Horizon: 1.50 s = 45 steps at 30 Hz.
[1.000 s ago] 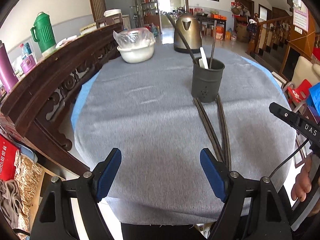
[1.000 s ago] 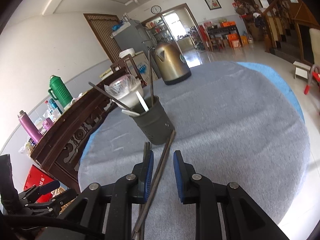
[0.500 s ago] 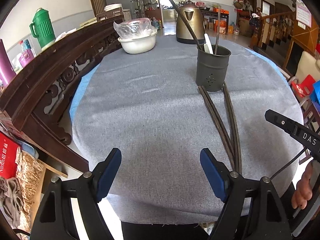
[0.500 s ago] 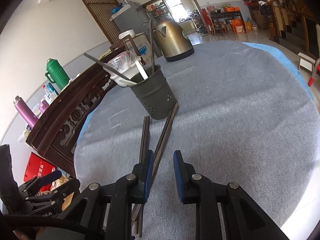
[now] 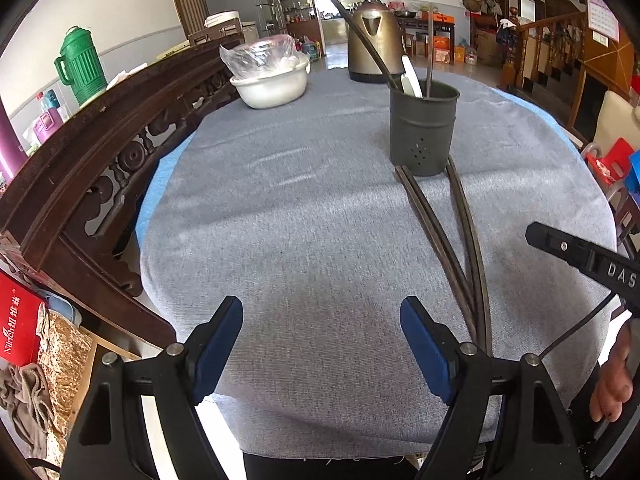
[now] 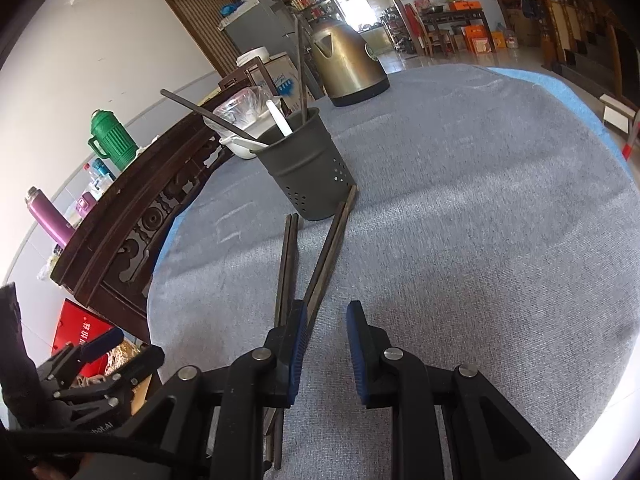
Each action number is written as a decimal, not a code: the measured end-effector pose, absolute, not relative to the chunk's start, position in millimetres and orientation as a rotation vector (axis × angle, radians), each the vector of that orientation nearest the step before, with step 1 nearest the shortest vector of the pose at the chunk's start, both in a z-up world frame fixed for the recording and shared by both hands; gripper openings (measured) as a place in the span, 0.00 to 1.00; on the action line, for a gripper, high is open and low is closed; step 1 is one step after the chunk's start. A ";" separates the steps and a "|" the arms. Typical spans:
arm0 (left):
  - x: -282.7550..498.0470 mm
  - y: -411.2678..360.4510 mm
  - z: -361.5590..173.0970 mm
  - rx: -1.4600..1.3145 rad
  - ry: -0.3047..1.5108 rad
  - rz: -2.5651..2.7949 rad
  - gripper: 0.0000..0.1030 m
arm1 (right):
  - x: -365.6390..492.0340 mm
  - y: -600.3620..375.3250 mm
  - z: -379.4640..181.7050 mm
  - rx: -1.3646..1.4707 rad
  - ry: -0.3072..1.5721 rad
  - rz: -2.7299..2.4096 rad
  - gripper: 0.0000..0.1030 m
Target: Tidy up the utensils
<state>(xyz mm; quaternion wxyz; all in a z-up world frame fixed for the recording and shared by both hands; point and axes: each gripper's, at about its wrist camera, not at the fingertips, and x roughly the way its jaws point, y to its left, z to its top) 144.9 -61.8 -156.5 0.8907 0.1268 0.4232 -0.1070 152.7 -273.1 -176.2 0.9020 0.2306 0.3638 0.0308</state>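
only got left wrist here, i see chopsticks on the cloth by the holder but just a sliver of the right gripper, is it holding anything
Observer: No. In the right wrist view the right gripper has a narrow gap between its pads, and only the grey cloth shows in that gap.
Operator: so where are the chopsticks relative to it
Observer: The chopsticks run from the utensil holder toward the gripper's left finger and pass beside or under it, outside the gap. I cannot tell whether they touch it.

Kettle (image 5: 374, 50), covered bowl (image 5: 270, 84), green thermos (image 5: 80, 66)
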 end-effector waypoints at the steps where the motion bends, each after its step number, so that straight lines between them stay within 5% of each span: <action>1: 146.4 -63.0 -159.7 0.267 0.887 -0.223 0.79 | 155.0 -273.2 -177.5 0.481 0.757 0.065 0.22; 45: 198.5 -75.0 -200.3 0.201 1.043 -0.237 0.79 | 212.4 -266.4 -204.7 0.301 0.918 0.006 0.21</action>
